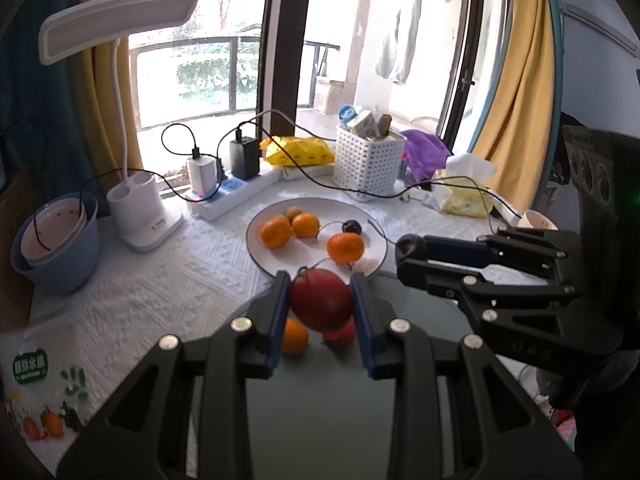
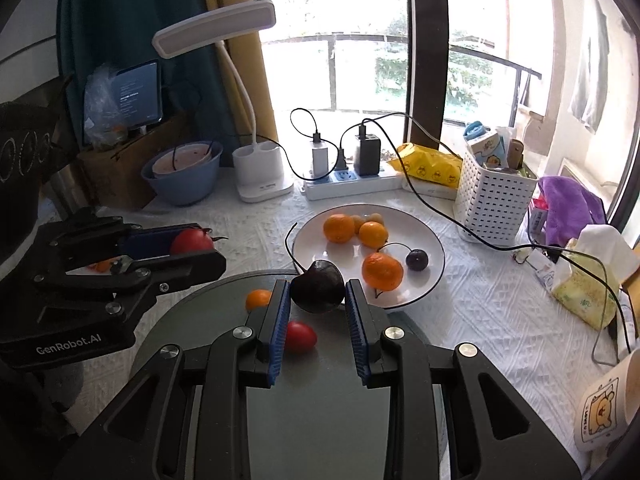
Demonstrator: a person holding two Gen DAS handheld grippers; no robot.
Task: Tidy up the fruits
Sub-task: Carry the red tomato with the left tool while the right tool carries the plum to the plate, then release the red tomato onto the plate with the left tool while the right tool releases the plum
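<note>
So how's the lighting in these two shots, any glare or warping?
Left wrist view: the window is blown out white, its frames bow from the fisheye. Right wrist view: same backlight, so the dark cherry between the pads reads nearly black; the plate stays clear.

3 oranges (image 2: 382, 271) on plate, 2 cherries (image 2: 318, 286).

The plate (image 2: 434, 268) sits mid-table (image 2: 480, 320), holding three oranges (image 2: 382, 271) and a cherry (image 2: 417, 259). Behind it lies the power strip (image 2: 352, 184); left of that stand the lamp base (image 2: 262, 176) and a bowl (image 2: 182, 176). The basket (image 2: 494, 204) is to the plate's right. Nearer, a round tray (image 2: 192, 320) carries a small orange (image 2: 258, 299) and a tomato (image 2: 300, 335).
</note>
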